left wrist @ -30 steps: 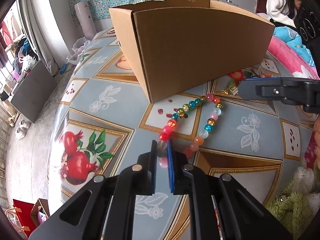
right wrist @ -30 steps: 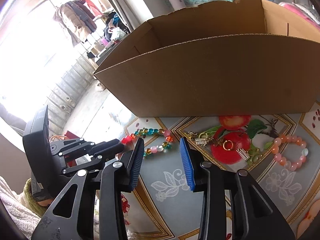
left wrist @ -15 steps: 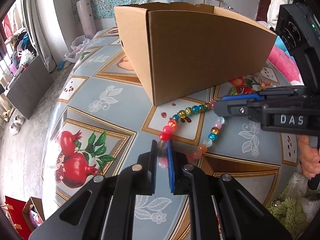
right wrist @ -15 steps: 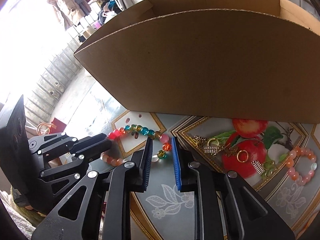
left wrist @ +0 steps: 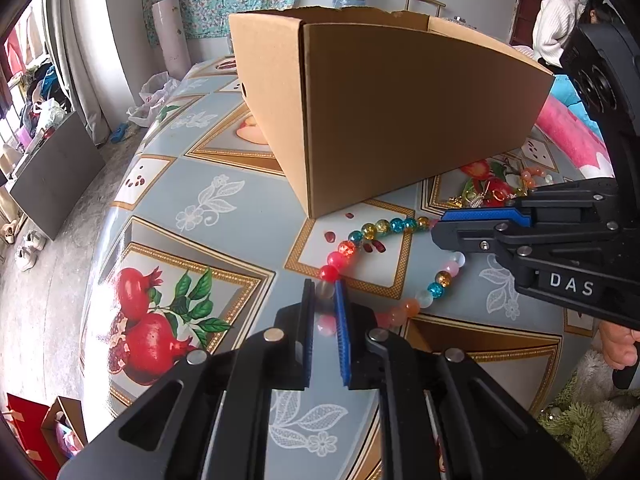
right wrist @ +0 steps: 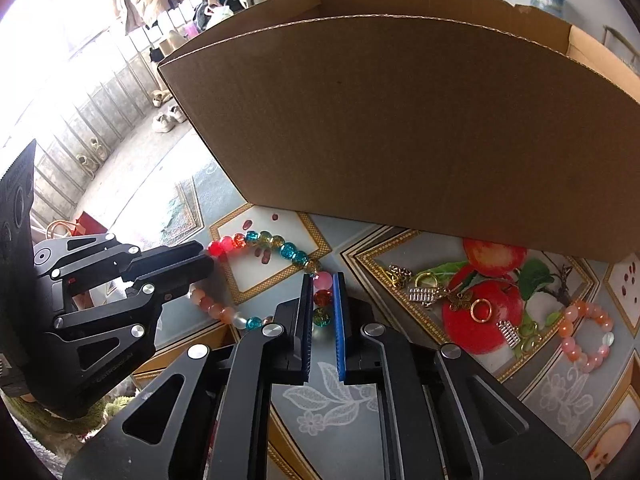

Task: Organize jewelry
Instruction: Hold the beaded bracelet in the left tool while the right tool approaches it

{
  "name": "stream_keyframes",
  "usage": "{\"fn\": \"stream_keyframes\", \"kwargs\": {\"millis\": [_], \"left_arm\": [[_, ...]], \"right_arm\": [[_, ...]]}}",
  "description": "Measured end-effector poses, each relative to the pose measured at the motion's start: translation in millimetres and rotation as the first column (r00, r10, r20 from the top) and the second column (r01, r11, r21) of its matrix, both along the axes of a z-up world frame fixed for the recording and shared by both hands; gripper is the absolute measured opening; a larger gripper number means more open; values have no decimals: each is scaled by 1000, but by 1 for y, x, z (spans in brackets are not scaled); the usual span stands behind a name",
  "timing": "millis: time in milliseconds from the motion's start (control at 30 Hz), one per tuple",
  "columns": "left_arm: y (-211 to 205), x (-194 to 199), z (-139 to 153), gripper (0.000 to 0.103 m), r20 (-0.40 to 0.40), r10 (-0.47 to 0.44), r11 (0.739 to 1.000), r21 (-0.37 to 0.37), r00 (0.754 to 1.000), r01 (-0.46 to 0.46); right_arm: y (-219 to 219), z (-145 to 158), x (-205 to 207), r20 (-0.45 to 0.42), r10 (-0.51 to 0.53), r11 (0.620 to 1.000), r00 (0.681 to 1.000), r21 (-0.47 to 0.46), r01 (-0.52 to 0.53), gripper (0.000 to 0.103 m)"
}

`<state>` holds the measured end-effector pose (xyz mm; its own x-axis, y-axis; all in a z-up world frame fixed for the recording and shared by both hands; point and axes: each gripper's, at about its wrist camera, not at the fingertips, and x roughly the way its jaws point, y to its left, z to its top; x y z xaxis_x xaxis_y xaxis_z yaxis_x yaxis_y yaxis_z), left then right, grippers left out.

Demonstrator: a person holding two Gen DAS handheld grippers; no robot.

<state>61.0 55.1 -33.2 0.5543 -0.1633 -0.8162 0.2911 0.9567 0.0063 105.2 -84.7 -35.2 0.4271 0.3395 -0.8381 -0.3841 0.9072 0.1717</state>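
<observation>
A multicoloured bead bracelet (left wrist: 384, 227) lies on the patterned tablecloth in front of a cardboard box (left wrist: 400, 112). My left gripper (left wrist: 323, 292) is shut on the bracelet's near beads. My right gripper (right wrist: 322, 292) is shut on beads at the bracelet's other side; it shows from the side in the left wrist view (left wrist: 444, 226). The bracelet (right wrist: 264, 240) and the left gripper (right wrist: 200, 264) also show in the right wrist view. The box (right wrist: 400, 120) stands just behind.
Gold charms and rings (right wrist: 452, 300) and a pink-orange bead bracelet (right wrist: 584, 336) lie on the cloth to the right of the multicoloured bracelet. The table edge drops to the floor on the left. A person (left wrist: 560, 28) sits at the far right.
My right gripper moved in toward the multicoloured bracelet and closed from wide open onto its beads. My left gripper stayed shut on the bracelet.
</observation>
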Motion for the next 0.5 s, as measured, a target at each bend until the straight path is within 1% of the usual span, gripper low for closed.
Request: {"fn": "stream_keyframes", "kwargs": {"millis": [233,333,500], "left_arm": [[-2,6,0,10,-6,8,1000,-3,1000,-8],[-4,9,0,10,-8,12,1000,2,1000,-12],[-4,11,0,10,-7,21,1000,2,1000,-21]], "right_arm": [[-1,1,-10,-3,-4,1000,1000,3,4,8],[-11,0,-5,-7,-9,1000,1000,8,9,8],[-11,1,-7,-2,-10,1000,1000,5,10,8]]}}
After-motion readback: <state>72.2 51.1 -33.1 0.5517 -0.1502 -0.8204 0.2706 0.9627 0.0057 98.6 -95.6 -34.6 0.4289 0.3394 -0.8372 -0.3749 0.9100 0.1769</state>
